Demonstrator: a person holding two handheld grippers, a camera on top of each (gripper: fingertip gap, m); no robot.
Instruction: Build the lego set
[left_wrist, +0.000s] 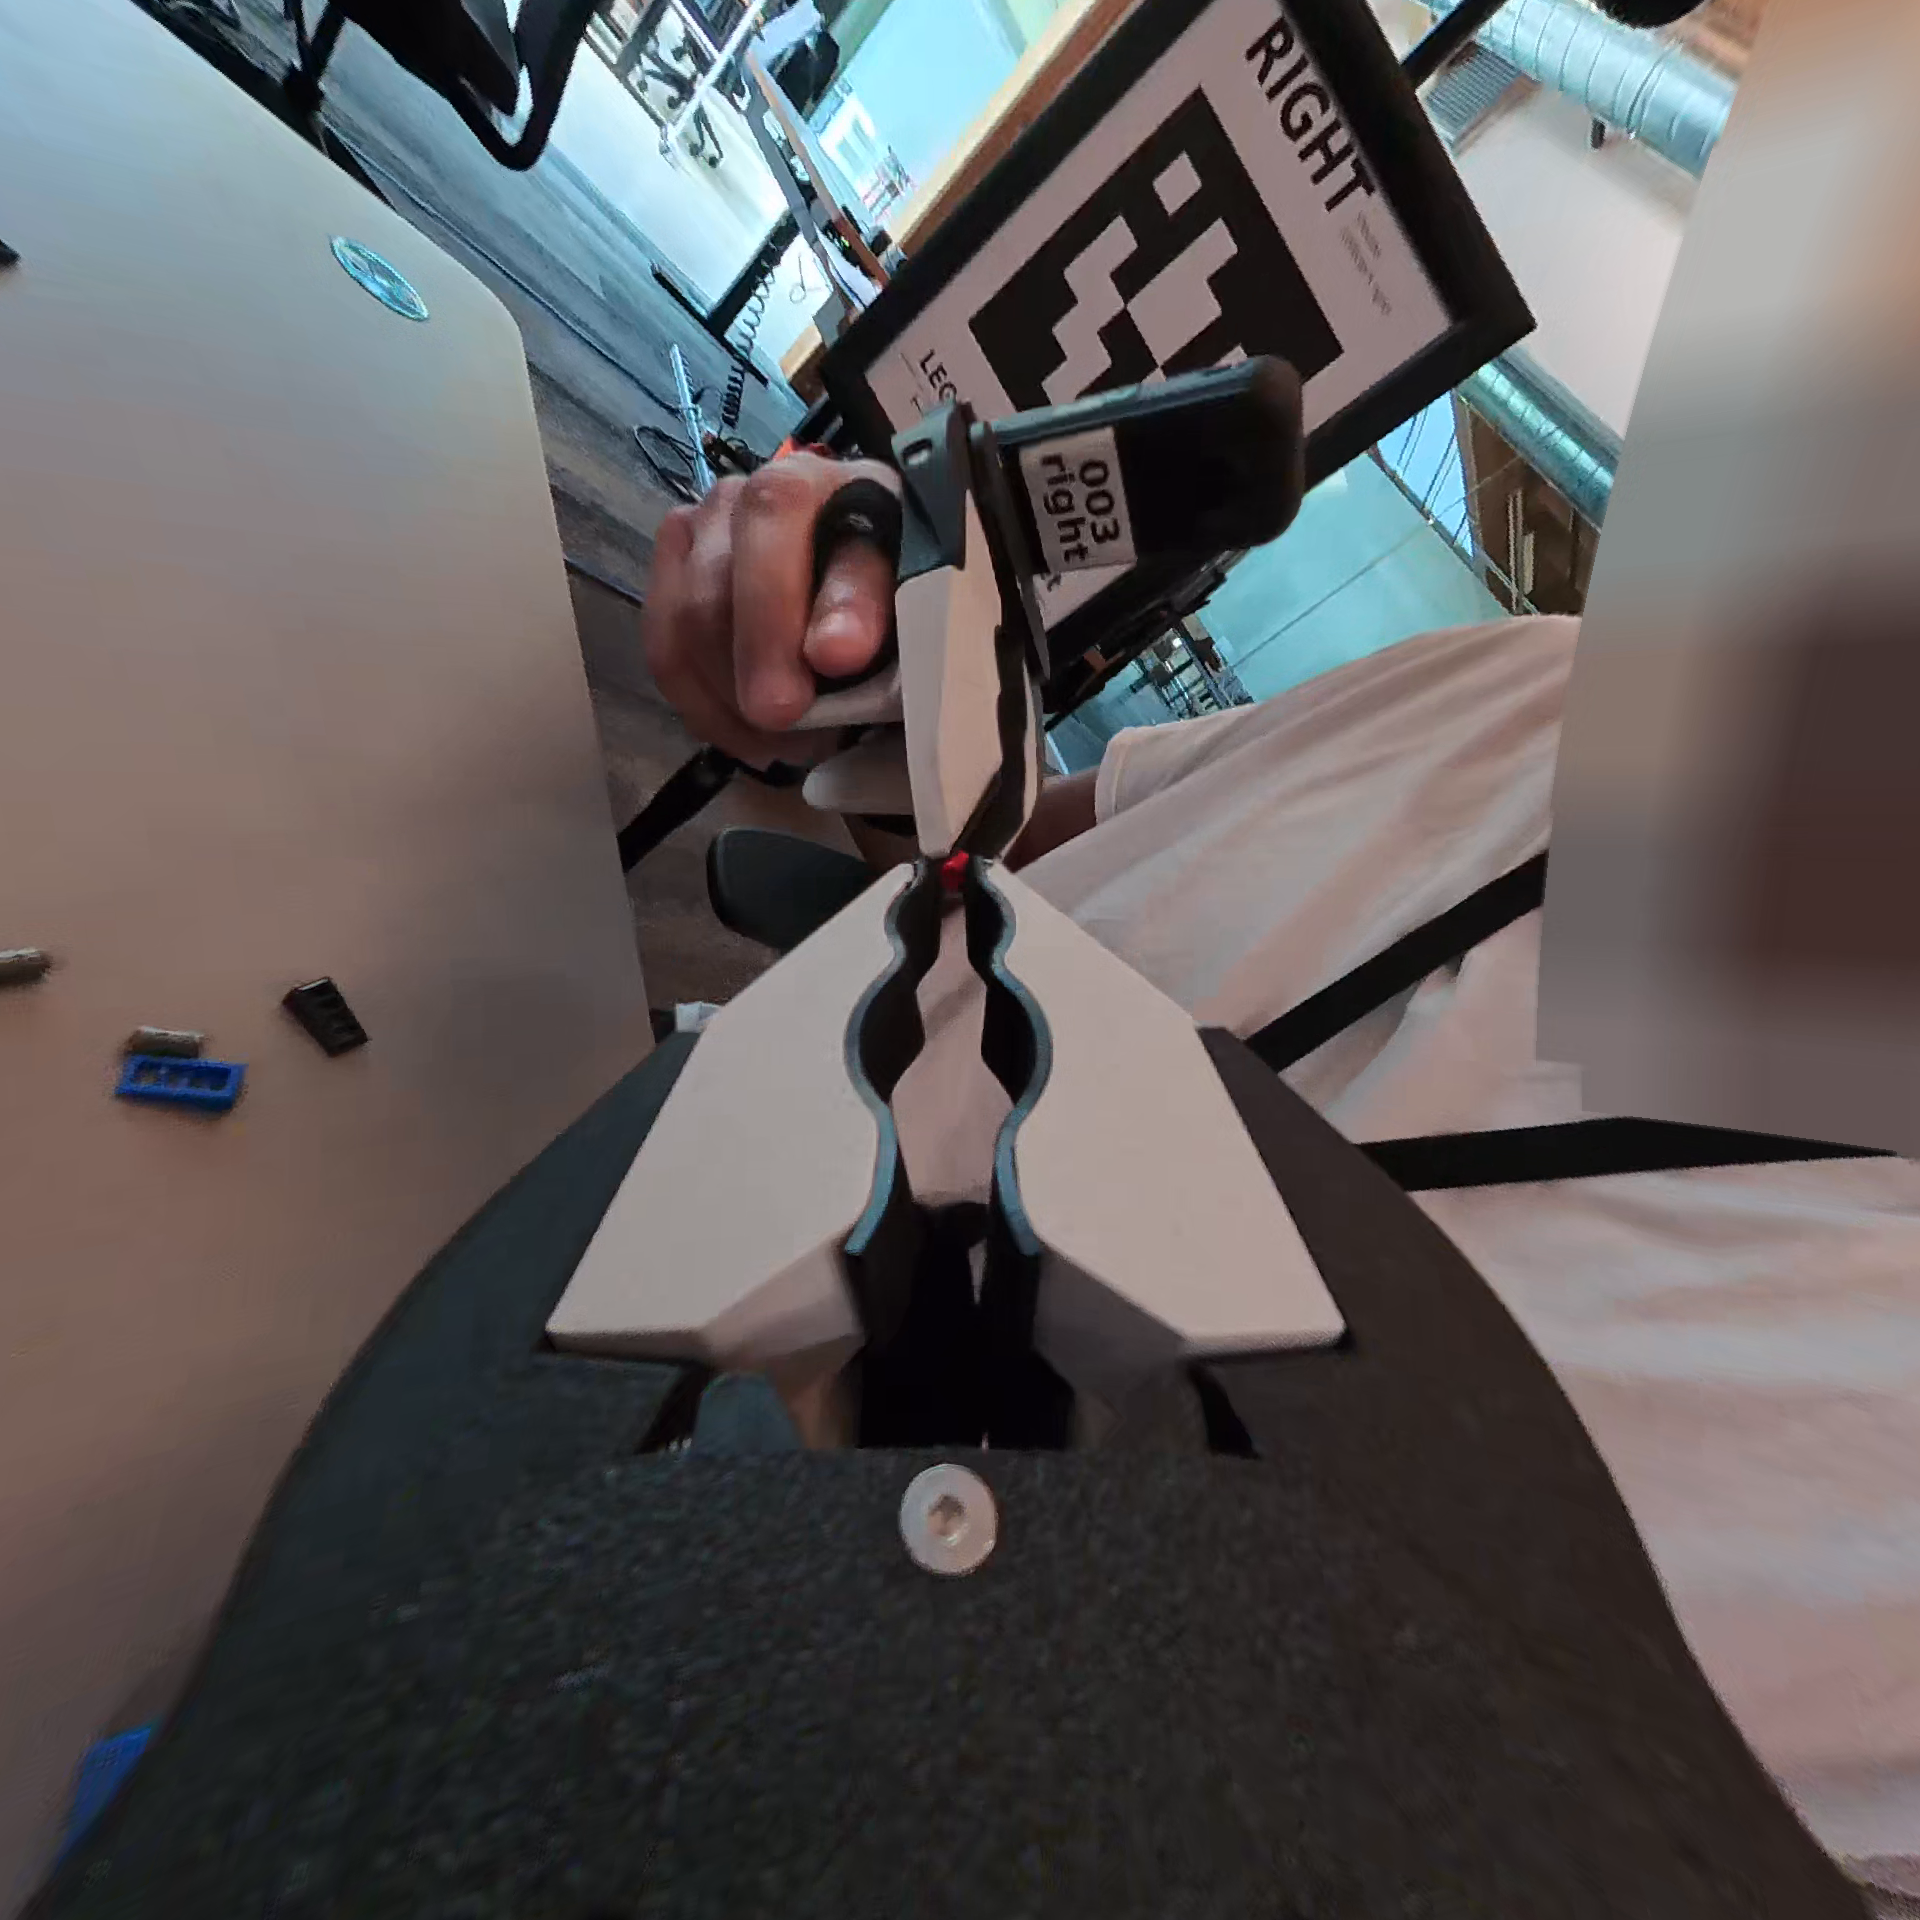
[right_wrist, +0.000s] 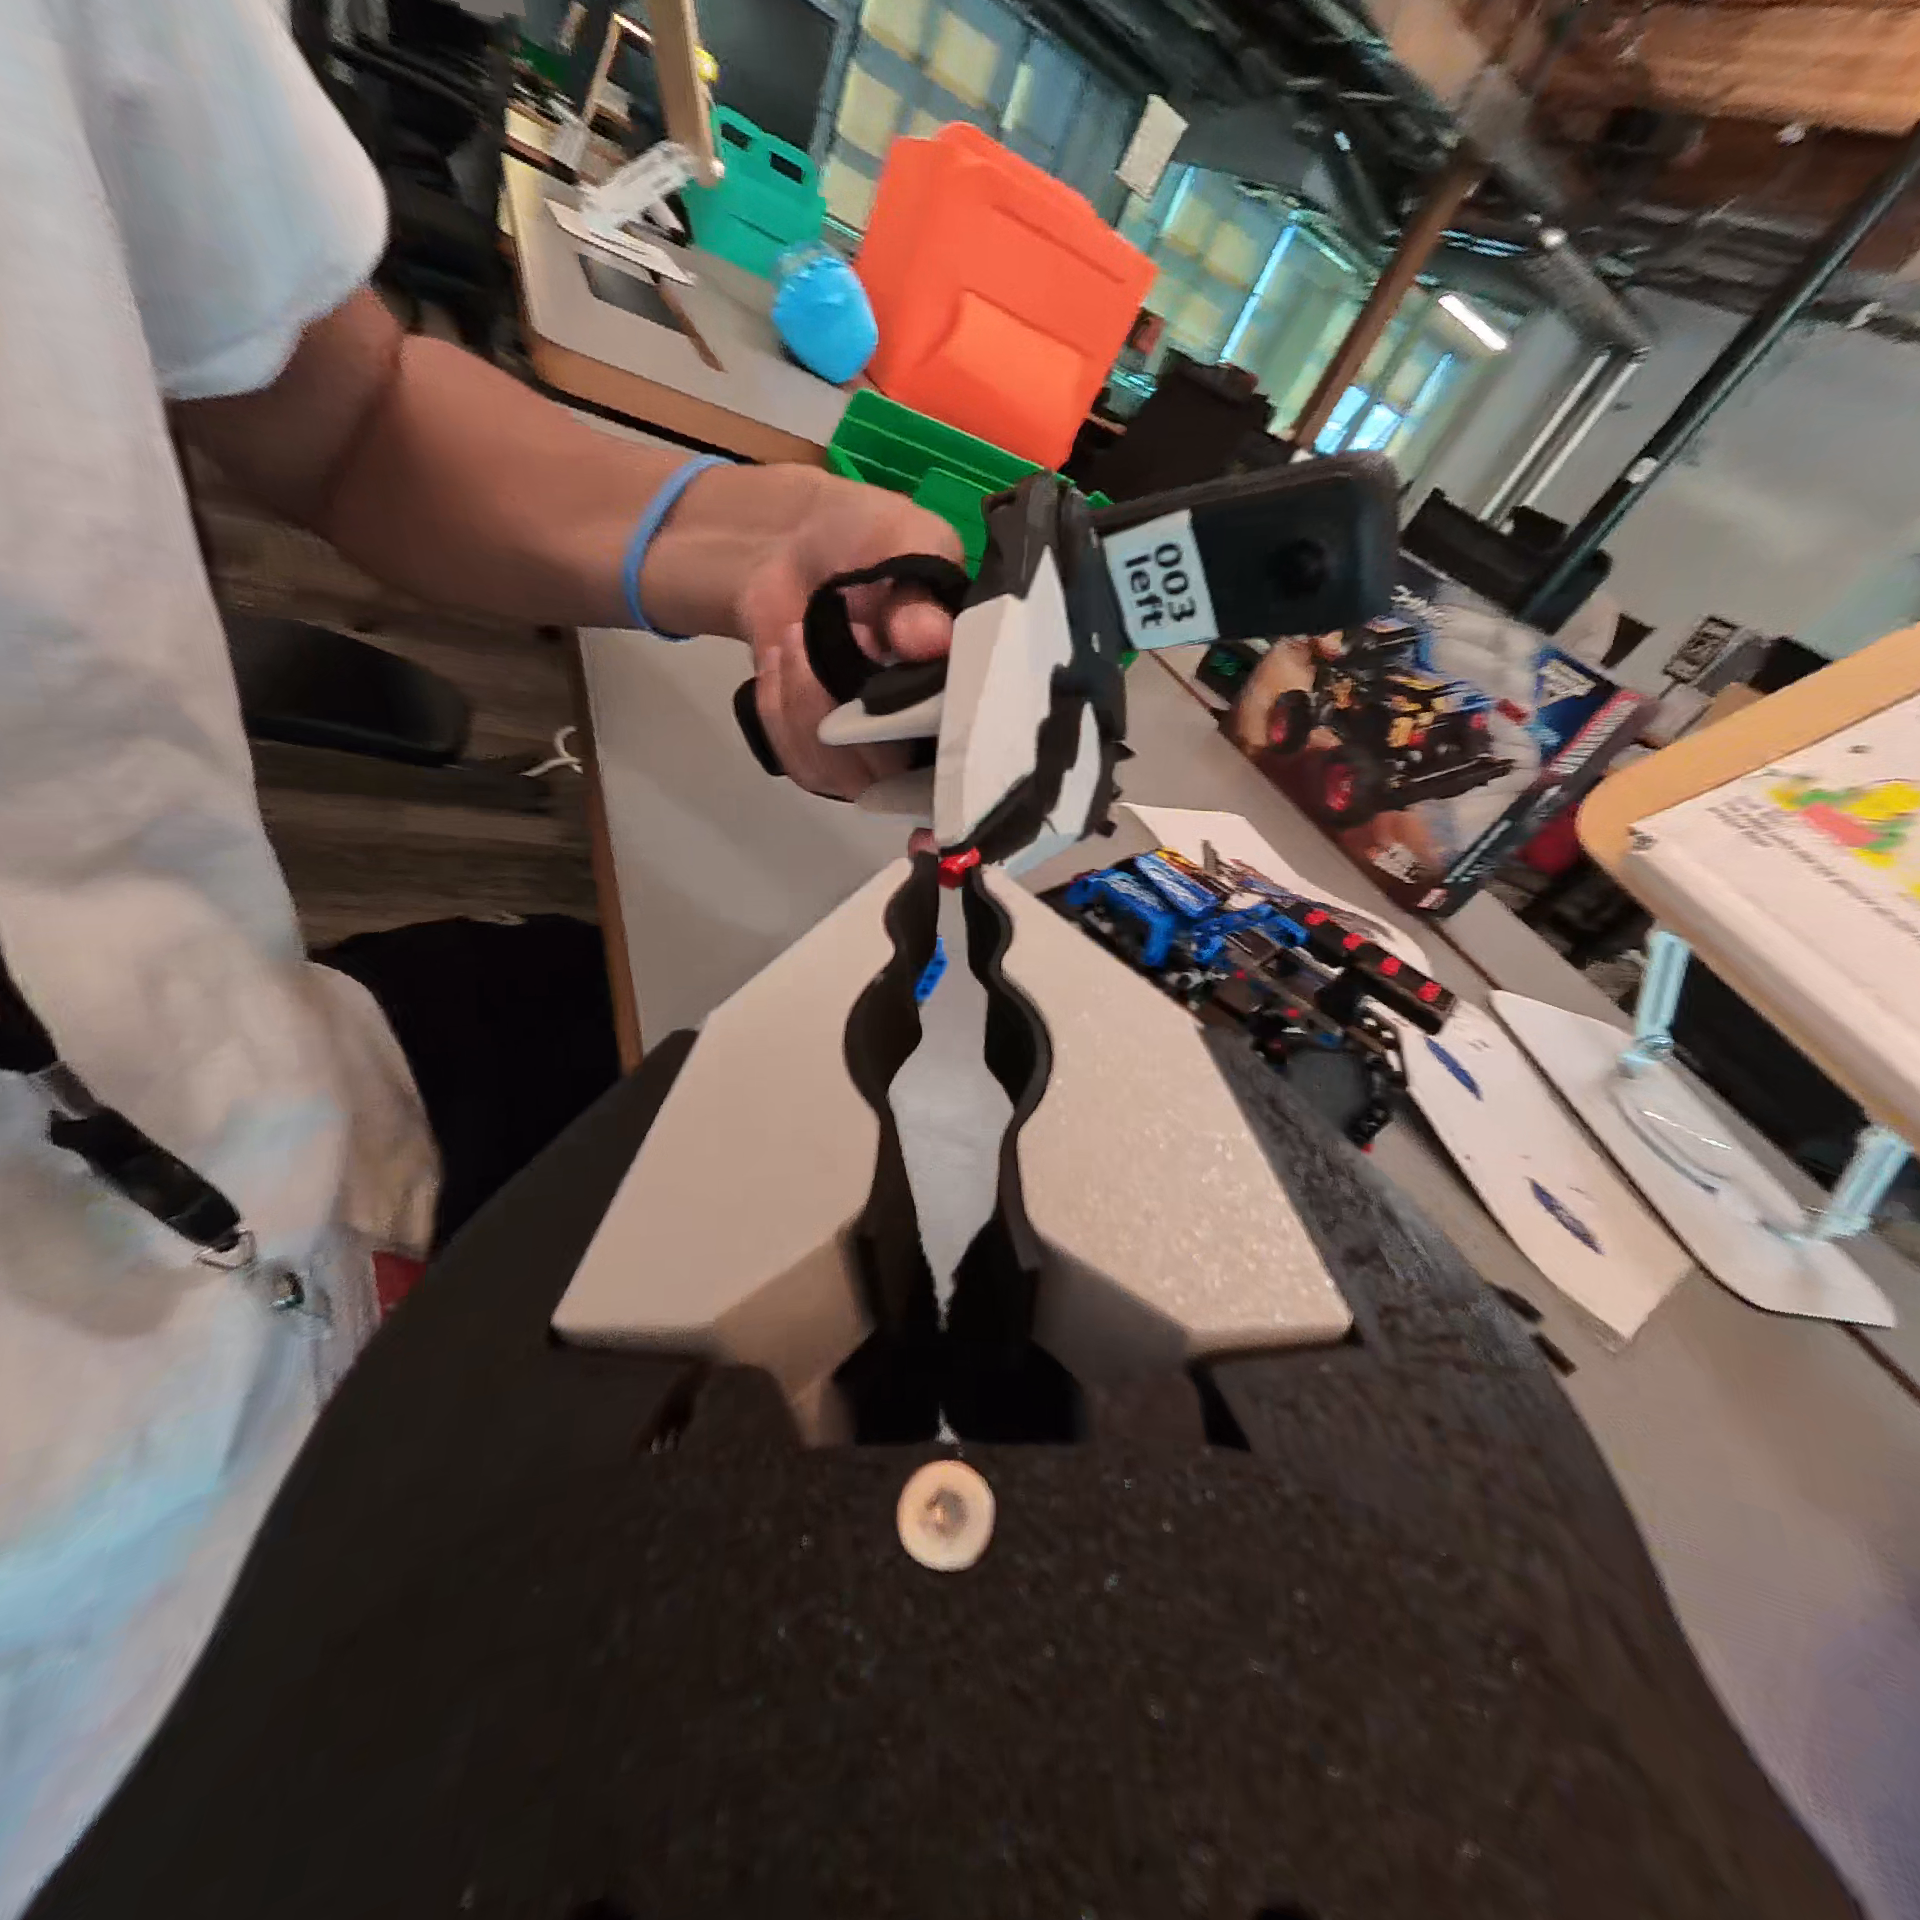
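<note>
A tiny red Lego piece (left_wrist: 954, 871) sits where the two grippers meet tip to tip, held in the air off the table's edge. My left gripper (left_wrist: 943, 871) is closed on it. My right gripper (right_wrist: 948, 868) meets the red piece (right_wrist: 958, 860) from the other side, also closed on it. Each gripper shows in the other's view, held by a hand: the right gripper (left_wrist: 971, 836) and the left gripper (right_wrist: 971, 836). A partly built blue and black Lego vehicle (right_wrist: 1247, 935) lies on white paper on the table to the right.
Loose pieces lie on the pale table (left_wrist: 260, 623): a blue plate (left_wrist: 179, 1086), a black piece (left_wrist: 325, 1015), a grey piece (left_wrist: 164, 1039). A Lego box (right_wrist: 1434, 727) and a booklet on a stand (right_wrist: 1787, 862) are at the right. The person's white shirt is close by.
</note>
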